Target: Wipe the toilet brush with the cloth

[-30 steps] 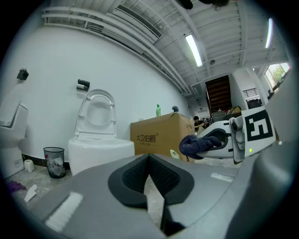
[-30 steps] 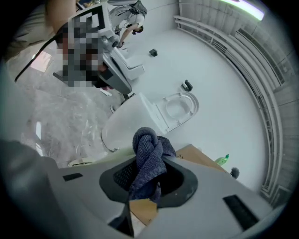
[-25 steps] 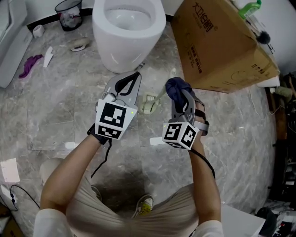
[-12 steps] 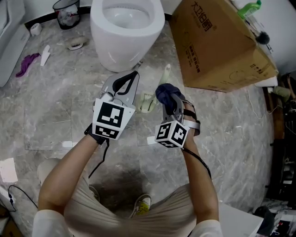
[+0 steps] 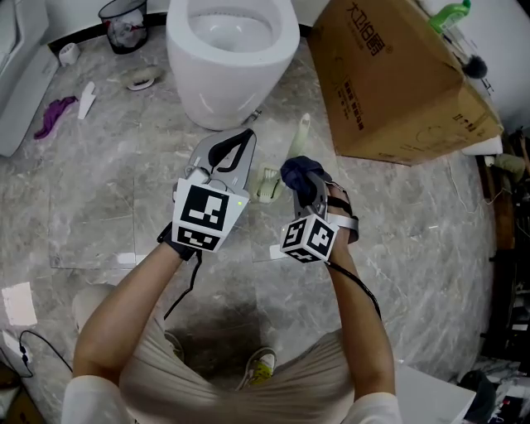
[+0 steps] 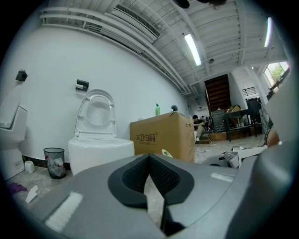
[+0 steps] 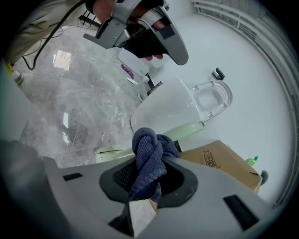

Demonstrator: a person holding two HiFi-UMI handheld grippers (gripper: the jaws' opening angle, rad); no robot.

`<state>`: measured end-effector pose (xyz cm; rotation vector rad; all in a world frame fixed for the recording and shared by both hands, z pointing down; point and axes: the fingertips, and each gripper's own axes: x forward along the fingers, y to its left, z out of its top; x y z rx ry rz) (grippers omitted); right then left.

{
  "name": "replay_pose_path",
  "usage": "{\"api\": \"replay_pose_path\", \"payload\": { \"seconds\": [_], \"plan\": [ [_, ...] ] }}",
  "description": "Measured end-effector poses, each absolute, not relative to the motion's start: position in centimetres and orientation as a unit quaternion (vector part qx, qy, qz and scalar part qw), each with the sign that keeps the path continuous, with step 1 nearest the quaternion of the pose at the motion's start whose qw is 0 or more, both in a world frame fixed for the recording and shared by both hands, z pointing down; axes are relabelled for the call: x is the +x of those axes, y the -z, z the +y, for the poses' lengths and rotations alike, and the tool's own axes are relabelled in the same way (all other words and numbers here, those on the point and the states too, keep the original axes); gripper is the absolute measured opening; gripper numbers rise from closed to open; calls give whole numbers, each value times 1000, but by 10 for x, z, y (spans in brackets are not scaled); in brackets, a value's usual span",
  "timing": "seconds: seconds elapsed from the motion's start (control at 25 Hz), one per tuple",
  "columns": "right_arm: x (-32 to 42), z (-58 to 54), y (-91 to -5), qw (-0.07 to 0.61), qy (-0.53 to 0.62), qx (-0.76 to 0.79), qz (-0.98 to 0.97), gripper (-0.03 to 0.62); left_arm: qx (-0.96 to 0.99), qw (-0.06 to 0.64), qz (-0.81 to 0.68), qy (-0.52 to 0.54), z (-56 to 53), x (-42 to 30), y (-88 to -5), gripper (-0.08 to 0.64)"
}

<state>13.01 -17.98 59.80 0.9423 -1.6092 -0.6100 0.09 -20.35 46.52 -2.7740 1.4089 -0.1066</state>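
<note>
The pale green toilet brush (image 5: 267, 184) lies on the marble floor between my two grippers, its handle tip (image 5: 303, 127) pointing toward the cardboard box. My right gripper (image 5: 305, 180) is shut on a dark blue cloth (image 5: 300, 170), which bunches out past the jaws right over the brush shaft. In the right gripper view the cloth (image 7: 148, 156) hangs in front of the brush handle (image 7: 187, 130); I cannot tell whether they touch. My left gripper (image 5: 237, 137) hovers just left of the brush, its jaws shut with nothing between them (image 6: 148, 158).
A white toilet (image 5: 232, 50) stands just beyond the grippers. A large cardboard box (image 5: 397, 83) sits to the right with a green bottle (image 5: 447, 15) behind it. A black bin (image 5: 124, 25), a purple scrap (image 5: 54, 116) and bits of litter lie at the far left.
My right gripper with the cloth has slid left and nearer along the brush, uncovering the handle tip. The left gripper has barely moved.
</note>
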Motion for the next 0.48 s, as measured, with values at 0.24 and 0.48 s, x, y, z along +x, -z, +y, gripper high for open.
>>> {"api": "replay_pose_path", "payload": {
  "seconds": [0.24,0.48],
  "plan": [
    [129,-181,-611,561,248,391,-687,97,-888,15,457,43,-201,-5,-468,2],
    [128,-180,-625,568,242,378,-690,96,-887,17,460,46,-201,-6,-468,2]
  ]
}}
